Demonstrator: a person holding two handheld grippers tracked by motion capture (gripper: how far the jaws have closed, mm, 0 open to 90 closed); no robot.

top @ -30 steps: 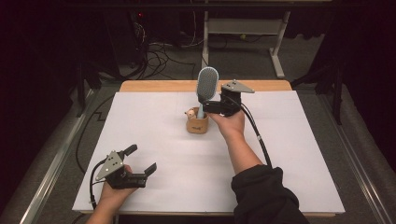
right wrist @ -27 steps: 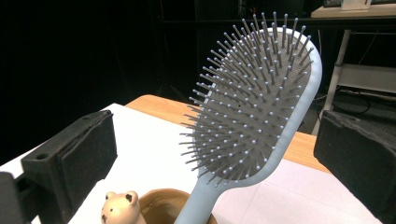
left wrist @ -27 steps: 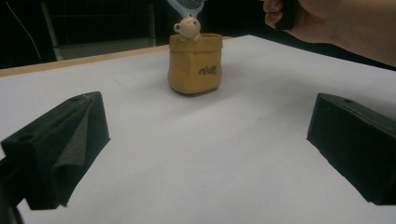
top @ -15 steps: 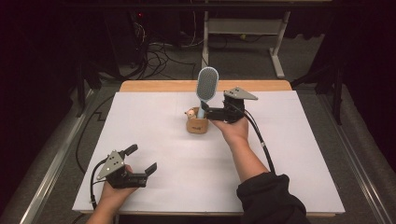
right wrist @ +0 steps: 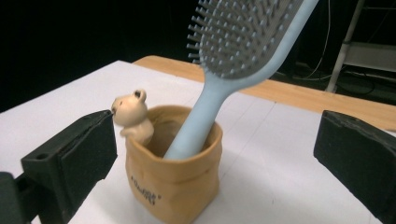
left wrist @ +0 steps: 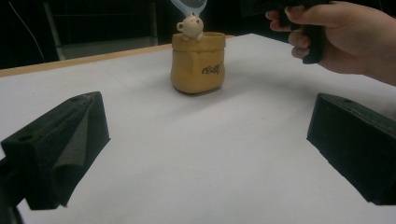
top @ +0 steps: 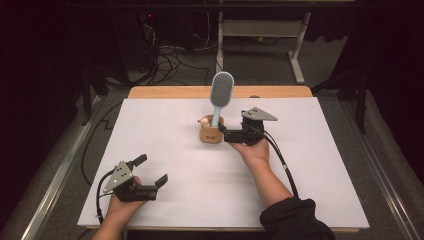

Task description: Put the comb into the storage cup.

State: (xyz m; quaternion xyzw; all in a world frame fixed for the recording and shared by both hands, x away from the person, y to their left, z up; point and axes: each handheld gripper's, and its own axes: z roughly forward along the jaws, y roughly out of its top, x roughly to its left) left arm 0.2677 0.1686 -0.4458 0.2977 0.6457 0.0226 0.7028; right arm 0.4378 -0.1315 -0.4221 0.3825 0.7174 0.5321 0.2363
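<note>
Where the hairbrush (right wrist: 219, 88) leans in the pot (right wrist: 173, 182), right claw (top: 223, 134) agape

So the white worktop (top: 165, 145) is sitting there with a wood edge showing along the far side. Near the middle there's a little tan pot (top: 211, 133) with a tiny bear figure peeking over its rim, and a pale blue hairbrush (top: 221, 95) is standing handle-down in it, bristle head up and leaning slightly. The right tool (top: 223, 134) is resting just beside the pot on its right, pointing toward it, jaws apart, cable trailing back along the forearm in a dark sleeve. The left tool (top: 151, 170) is sitting well apart at the near left corner, jaws spread wide and holding nothing.
</note>
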